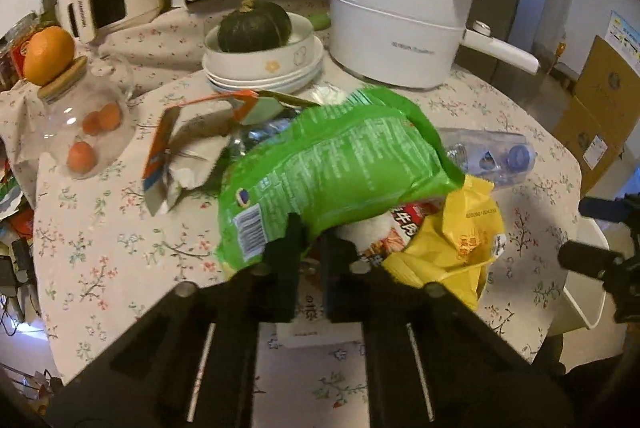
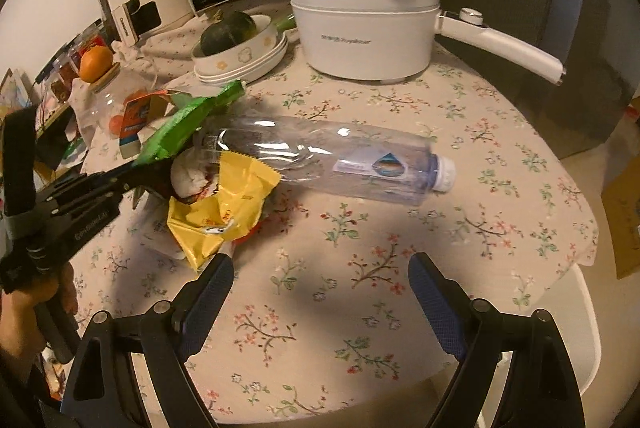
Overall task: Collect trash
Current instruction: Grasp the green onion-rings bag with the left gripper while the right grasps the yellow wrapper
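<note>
My left gripper [image 1: 312, 244] is shut on the near edge of a green snack bag [image 1: 336, 164] and holds it over a trash pile on the floral table. The bag also shows in the right wrist view [image 2: 180, 124], pinched by the left gripper [image 2: 140, 168]. Under it lie a yellow wrapper [image 1: 452, 240] [image 2: 224, 200], a crumpled white tissue [image 2: 188, 176], a torn orange-and-white carton [image 1: 188, 148] and an empty clear plastic bottle [image 2: 328, 156] [image 1: 488, 156] on its side. My right gripper [image 2: 320, 292] is open and empty above the table, in front of the bottle.
A white electric pot [image 2: 364, 28] with a long handle stands at the back. Stacked bowls hold a dark green squash [image 1: 254, 28]. A glass jar [image 1: 84, 124] with an orange on its lid stands left. A white bin [image 1: 584, 292] sits beyond the table's right edge.
</note>
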Demonstrator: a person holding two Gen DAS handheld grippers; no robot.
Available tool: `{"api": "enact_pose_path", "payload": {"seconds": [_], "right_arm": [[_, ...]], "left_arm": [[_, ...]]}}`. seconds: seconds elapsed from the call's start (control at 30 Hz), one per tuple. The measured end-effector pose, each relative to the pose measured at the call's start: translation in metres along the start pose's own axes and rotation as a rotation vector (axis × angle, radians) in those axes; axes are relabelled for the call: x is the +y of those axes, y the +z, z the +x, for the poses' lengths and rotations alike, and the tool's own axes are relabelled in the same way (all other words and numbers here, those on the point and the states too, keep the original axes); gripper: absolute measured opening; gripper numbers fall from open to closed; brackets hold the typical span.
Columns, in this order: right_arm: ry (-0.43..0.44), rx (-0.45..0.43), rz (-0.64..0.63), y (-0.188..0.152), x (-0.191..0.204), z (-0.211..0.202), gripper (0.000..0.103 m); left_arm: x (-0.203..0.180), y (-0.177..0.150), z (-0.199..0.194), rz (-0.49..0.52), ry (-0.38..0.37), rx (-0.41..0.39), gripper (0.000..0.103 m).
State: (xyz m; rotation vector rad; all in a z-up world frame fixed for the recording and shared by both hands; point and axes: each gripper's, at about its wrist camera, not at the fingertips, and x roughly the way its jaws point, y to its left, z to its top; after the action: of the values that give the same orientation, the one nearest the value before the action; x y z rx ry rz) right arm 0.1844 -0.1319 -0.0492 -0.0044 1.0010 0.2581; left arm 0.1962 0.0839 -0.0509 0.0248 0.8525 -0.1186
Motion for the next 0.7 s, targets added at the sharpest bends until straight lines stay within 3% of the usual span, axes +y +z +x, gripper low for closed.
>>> {"api": "enact_pose_path", "payload": {"seconds": [0.33,0.53,0.7], "right_arm": [[0.113,0.014,0.003,0.007,0.02,0.016,0.091],[0.192,0.034,0.045,0.018,0.027,0.036,0.09],[0.243,0.057,0.129,0.021,0.024,0.052,0.084]], "left_arm": [[0.031,0.004,-0.056,-0.134,-0.03,-0.099,0.002],[0.046,-0.009,-0.086,-0.26,-0.087,-0.098,0.002],[0.043,-0.022,-0.096,-0.285,-0.106,-0.075,0.002]]}}
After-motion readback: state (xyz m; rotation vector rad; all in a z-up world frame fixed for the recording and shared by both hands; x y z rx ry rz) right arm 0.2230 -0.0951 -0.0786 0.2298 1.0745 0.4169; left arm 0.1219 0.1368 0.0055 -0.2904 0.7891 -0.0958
